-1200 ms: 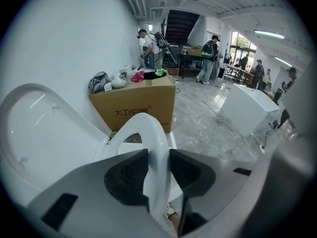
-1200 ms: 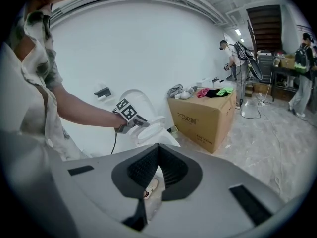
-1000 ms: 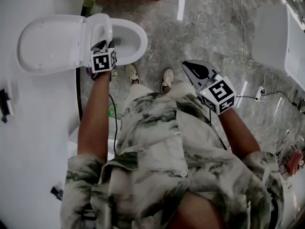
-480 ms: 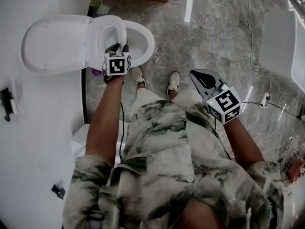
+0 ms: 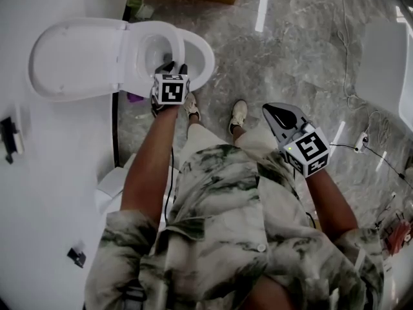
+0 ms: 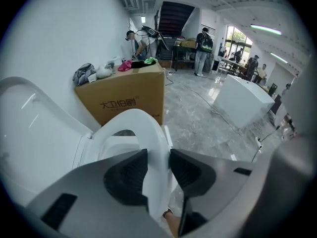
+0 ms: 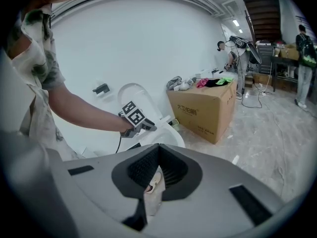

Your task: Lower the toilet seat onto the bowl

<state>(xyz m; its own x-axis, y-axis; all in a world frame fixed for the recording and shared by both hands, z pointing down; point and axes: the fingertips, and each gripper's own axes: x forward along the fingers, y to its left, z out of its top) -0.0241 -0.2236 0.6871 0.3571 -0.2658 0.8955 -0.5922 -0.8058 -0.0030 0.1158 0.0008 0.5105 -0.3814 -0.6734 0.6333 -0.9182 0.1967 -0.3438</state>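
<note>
Firmly, the left hand-held gripper (image 6: 158, 158) pinches the toilet seat (image 6: 142, 128).

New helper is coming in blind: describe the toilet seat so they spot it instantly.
Find the toilet against the white wall, beside the cardboard box. Its solid oval lid stands raised by that wall; the seat sits between lid and bowl. Unlike either, it is a flat open ring, tilted partway down.
</note>
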